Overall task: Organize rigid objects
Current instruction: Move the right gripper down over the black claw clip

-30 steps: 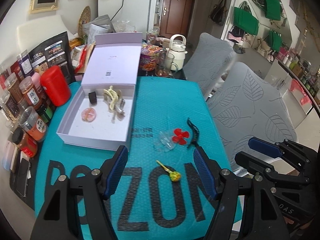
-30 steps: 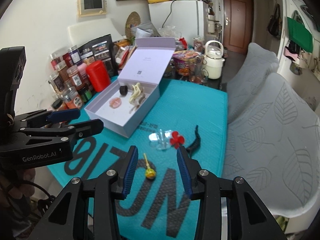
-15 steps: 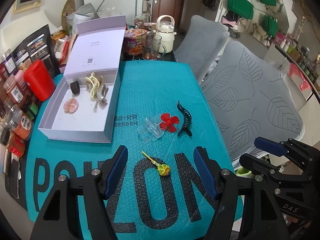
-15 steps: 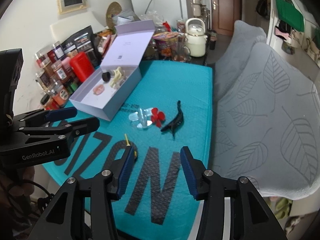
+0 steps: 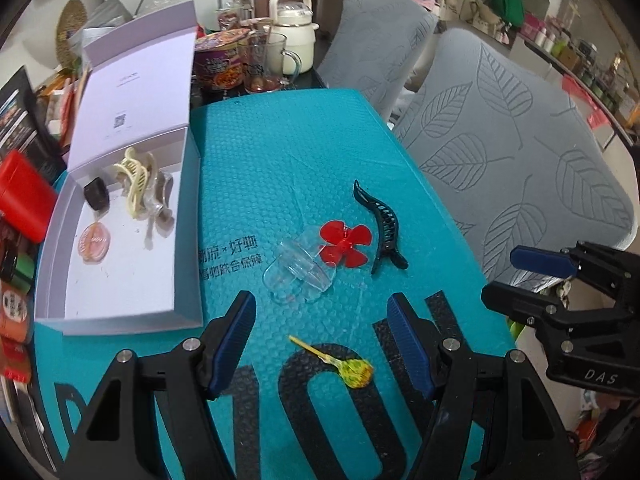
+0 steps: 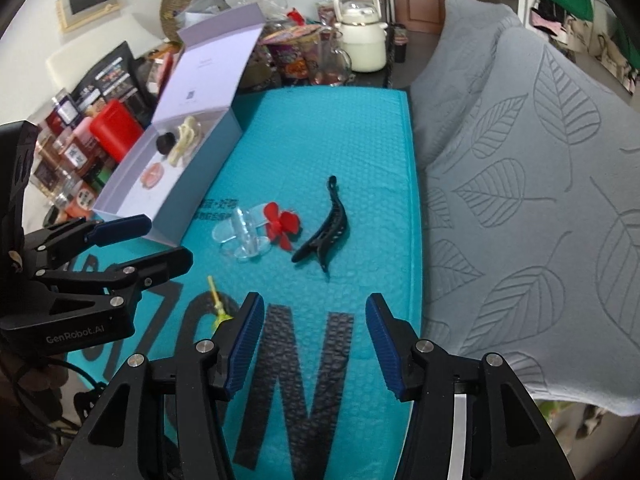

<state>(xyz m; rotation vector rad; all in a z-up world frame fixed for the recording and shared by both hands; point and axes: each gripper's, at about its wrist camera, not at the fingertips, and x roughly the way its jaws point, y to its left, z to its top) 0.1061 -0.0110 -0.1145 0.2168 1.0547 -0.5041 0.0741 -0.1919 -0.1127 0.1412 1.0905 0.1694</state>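
An open lilac box (image 5: 120, 316) sits on the left of the teal mat (image 5: 280, 140), holding a cream hair claw (image 5: 134, 178), a dark block, a pink disc and a clear clip. Loose on the mat lie a clear plastic piece (image 5: 298, 276), a red flower (image 5: 346, 244), a black hair clip (image 5: 384, 226) and a yellow lollipop (image 5: 352, 372). My left gripper (image 5: 321, 302) hangs open above the lollipop and just short of the clear piece. My right gripper (image 6: 314, 302) is opening, with nothing between its fingers, short of the black hair clip (image 6: 326, 232).
Spice jars and a red canister (image 5: 22, 196) line the mat's left edge. A cream kettle (image 5: 290, 28), a glass mug (image 5: 266, 62) and a noodle bowl stand behind the mat. Grey leaf-pattern cushions (image 5: 500, 140) border the right side.
Both grippers have dropped and tilted down toward the mat, so the loose objects look larger and nearer. The right gripper's jaws have spread wider. Nothing on the mat has moved.
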